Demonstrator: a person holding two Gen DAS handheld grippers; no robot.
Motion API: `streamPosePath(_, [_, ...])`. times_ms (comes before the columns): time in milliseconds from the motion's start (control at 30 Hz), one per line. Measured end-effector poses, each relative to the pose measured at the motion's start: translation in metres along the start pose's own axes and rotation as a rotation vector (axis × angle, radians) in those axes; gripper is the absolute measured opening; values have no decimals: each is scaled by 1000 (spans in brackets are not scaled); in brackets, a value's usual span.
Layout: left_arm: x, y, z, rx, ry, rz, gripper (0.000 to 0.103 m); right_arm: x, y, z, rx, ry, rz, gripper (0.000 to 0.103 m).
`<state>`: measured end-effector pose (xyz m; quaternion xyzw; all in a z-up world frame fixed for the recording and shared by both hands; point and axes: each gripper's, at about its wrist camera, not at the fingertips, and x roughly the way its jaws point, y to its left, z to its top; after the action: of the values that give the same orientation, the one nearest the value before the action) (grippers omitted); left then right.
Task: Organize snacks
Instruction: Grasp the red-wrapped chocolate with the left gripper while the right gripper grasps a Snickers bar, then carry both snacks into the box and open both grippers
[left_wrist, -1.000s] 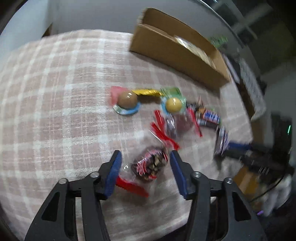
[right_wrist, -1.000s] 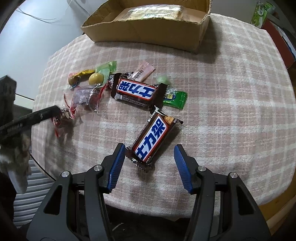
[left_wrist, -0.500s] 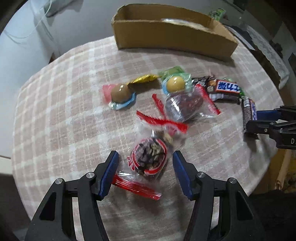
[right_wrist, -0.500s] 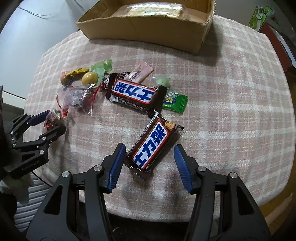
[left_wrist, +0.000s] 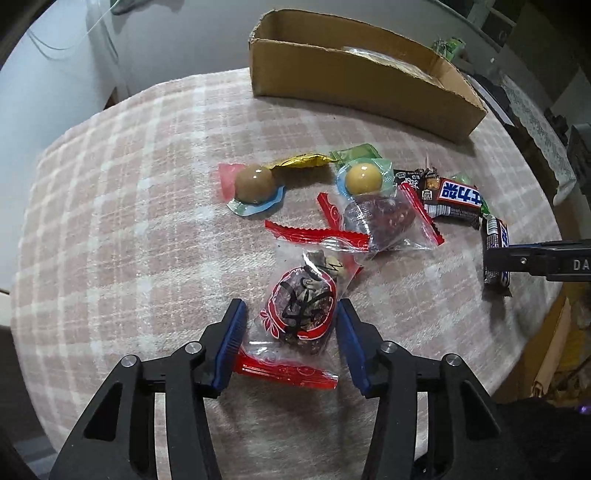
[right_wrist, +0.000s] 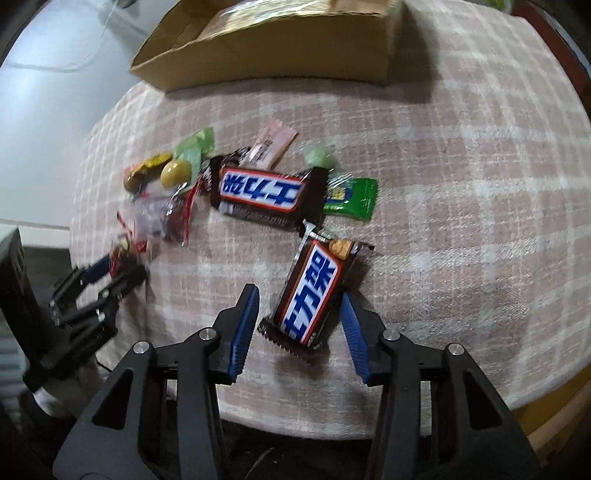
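Cardboard box (left_wrist: 354, 77) at the table's far edge holds one clear packet (left_wrist: 384, 59). Both claws have just been closing: left claw (left_wrist: 288, 332) spread around the red-edged nut packet (left_wrist: 301, 314), right claw (right_wrist: 299, 317) spread around the chocolate bar (right_wrist: 314, 291).

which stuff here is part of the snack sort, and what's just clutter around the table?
Job:
- red-edged nut packet, between left claw pads, jaws just closing
- chocolate bar, between right claw pads, jaws just closing
- second chocolate bar
- ball candies
- green packet
- cardboard box

Lying about:
- white cable
- green item behind box
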<state>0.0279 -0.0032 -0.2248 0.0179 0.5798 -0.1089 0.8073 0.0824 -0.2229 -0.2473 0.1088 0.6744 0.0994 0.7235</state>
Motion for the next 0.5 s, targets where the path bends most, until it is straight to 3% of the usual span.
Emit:
streamPosePath(233, [-7,13,18,-74,-12,-42,36,4,12,-9,-96,-16,-76,35])
streamPosePath(500, [-23,22,10,-108,-35,-74,35,-11,13,-10,-126,-66,-87,33])
